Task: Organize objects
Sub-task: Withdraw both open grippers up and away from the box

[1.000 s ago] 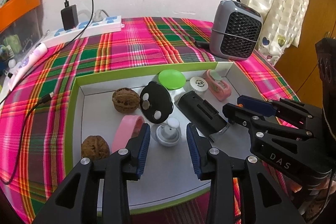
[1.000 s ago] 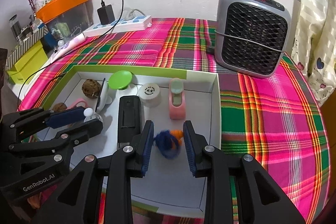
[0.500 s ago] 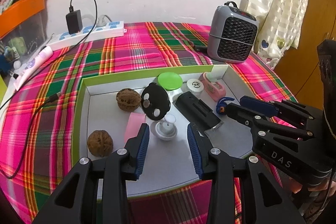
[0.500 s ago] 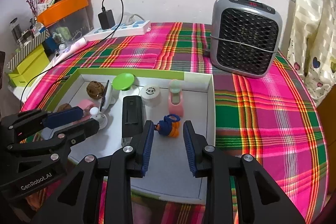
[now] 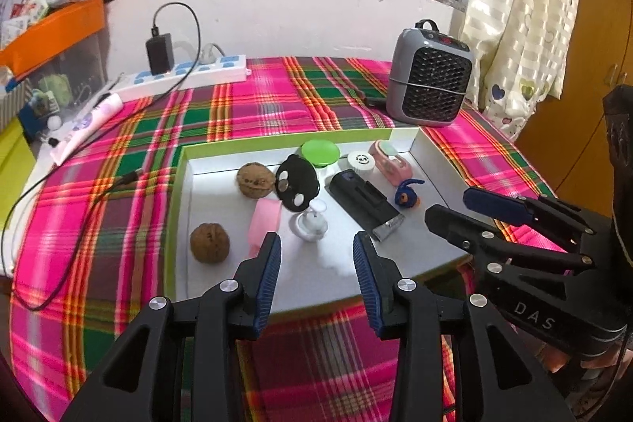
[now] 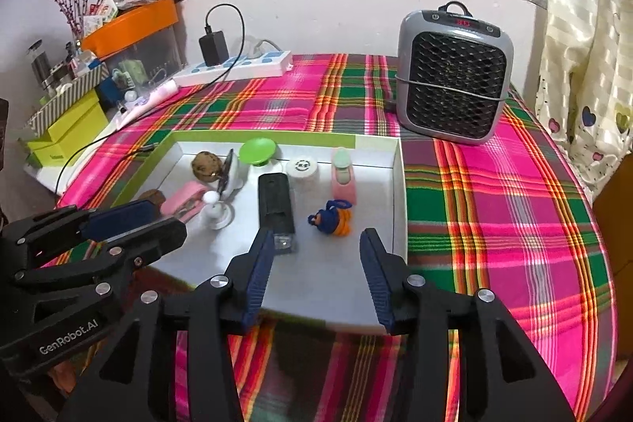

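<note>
Since a second ago both grippers have drawn back from the tray (image 5: 180, 192); the blue-and-orange toy figure (image 6: 330, 218), which then sat between the right gripper's pads, now lies free on the tray floor, just ahead of the right gripper (image 6: 316, 265). Right jaws are opening, wide apart, nothing between them. Left gripper (image 5: 316, 263) stands moderately open and empty, over the tray's near edge. The toy rests near the tray's right wall, between the black rectangular device (image 6: 275, 202) and the pink dispenser (image 6: 343, 180), touching neither as far as can be seen. Judgement: the toy looks small, light and probably soft or knitted, with a loop on top; it should yield under the pads and not slip, so a grip across its round body seems safest, the loop being too thin to trust. Also in the tray: two walnuts (image 5: 209, 242), a pink roll (image 5: 264, 222), a white suction hook (image 5: 312, 222), a green lid (image 5: 319, 152). Walnuts are hard and round; likely to roll if pinched off-centre.
</note>
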Motion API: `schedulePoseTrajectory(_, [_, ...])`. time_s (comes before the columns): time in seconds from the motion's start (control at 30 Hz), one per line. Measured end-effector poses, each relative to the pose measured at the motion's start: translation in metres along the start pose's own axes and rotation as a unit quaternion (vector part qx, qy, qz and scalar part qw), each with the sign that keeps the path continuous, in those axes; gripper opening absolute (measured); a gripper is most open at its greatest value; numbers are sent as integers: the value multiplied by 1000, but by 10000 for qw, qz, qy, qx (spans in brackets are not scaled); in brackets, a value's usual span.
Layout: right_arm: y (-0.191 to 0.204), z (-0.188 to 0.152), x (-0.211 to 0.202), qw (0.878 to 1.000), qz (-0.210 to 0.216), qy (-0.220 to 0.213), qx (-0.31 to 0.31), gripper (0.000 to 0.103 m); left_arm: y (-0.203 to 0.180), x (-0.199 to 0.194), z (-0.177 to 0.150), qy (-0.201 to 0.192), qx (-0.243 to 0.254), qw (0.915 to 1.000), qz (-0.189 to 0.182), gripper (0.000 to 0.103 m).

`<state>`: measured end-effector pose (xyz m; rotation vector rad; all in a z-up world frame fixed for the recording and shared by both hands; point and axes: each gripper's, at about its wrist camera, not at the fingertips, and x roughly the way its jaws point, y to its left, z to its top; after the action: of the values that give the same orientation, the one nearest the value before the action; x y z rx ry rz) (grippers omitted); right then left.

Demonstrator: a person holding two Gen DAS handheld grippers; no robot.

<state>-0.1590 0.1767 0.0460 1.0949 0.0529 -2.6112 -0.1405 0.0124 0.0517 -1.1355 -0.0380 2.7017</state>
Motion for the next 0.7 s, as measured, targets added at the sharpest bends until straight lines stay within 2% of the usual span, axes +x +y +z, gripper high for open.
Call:
schedulePoseTrajectory(0.4, [15,-18,-25,9999,27,-90,-80,47,-2,-32,-23,-176,-32,9996,200,38])
schedulePoseTrajectory(0.7, [20,-35,-31,10000,13,-11,-63,47,-2,-38,-42,-62,-103,9994,318,39])
